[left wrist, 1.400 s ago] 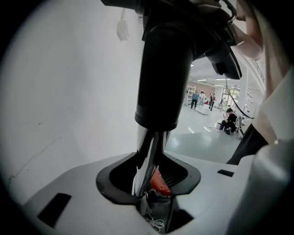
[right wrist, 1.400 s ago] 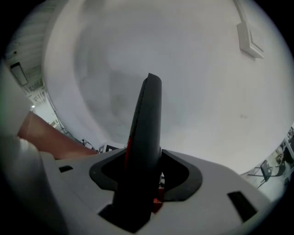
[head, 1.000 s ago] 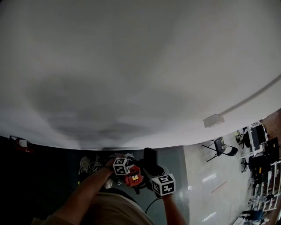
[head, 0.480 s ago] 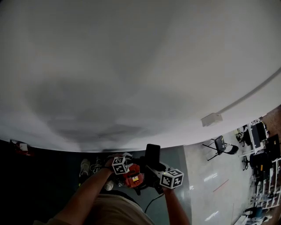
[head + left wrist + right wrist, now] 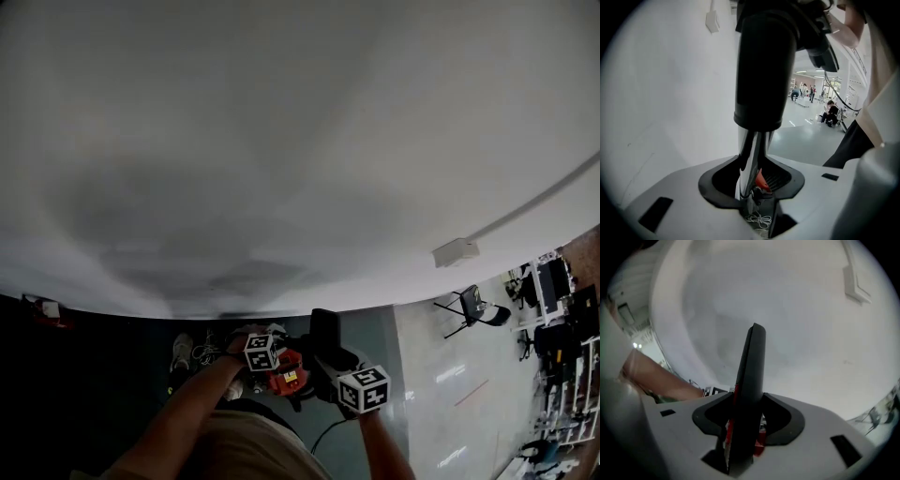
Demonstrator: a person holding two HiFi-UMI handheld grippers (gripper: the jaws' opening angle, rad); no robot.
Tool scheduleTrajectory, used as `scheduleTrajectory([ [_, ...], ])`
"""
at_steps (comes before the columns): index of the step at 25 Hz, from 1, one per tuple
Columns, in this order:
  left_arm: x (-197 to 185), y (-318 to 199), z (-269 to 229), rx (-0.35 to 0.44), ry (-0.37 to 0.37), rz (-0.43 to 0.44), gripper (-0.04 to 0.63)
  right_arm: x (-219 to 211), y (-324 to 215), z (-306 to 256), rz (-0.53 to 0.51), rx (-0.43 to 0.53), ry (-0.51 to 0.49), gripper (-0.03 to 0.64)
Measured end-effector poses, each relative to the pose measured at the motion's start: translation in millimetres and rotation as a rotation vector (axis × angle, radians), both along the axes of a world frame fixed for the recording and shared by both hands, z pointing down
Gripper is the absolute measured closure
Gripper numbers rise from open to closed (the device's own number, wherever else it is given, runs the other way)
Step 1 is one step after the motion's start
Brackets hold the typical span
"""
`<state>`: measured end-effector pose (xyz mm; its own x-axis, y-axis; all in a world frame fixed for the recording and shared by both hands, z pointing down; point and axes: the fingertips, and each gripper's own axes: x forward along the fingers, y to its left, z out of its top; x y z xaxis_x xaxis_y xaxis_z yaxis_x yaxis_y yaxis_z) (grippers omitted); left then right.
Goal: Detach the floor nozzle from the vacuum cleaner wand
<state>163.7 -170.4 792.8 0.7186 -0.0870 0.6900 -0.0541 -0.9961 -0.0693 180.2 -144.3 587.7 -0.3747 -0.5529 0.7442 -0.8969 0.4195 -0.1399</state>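
Observation:
In the left gripper view a chrome wand (image 5: 751,157) runs up between my jaws into a thick black collar (image 5: 764,70). My left gripper (image 5: 752,199) is shut on this wand. In the right gripper view a flat black floor nozzle (image 5: 752,376) with red trim stands edge-on between the jaws. My right gripper (image 5: 742,446) is closing, its pads against the nozzle's sides. The head view shows both at the bottom: the left gripper (image 5: 270,366) beside a red vacuum part (image 5: 287,379), and the right gripper (image 5: 333,366) under the black nozzle (image 5: 323,330).
A large pale wall fills most of the head view, with a white box (image 5: 455,252) mounted on it. A folding chair (image 5: 473,309) and shelving (image 5: 558,314) stand at the right. Shoes (image 5: 180,354) lie at the left, a cable (image 5: 328,433) on the grey floor.
The right gripper's marker cube has shifted a little to the right and turned slightly. The left gripper and the wand keep their place.

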Motion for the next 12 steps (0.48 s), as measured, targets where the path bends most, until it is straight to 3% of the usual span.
scheduleTrajectory([
  [2,3,-1,-2,-0.005,0.002,-0.018,0.443,14,-4,-2,0.029,-0.009,-0.084,0.414],
  [5,6,-6,5,-0.003,-0.029,-0.021,0.443,4,-1,-9,0.005,0.048,0.106,0.431],
  [6,3,-7,6,-0.004,-0.036,-0.016,0.443,-1,-1,-10,-0.002,0.061,0.116,0.431],
  [12,1,-2,-6,-0.033,-0.033,-0.016,0.443,6,-3,-5,-0.017,0.038,-0.143,0.431],
])
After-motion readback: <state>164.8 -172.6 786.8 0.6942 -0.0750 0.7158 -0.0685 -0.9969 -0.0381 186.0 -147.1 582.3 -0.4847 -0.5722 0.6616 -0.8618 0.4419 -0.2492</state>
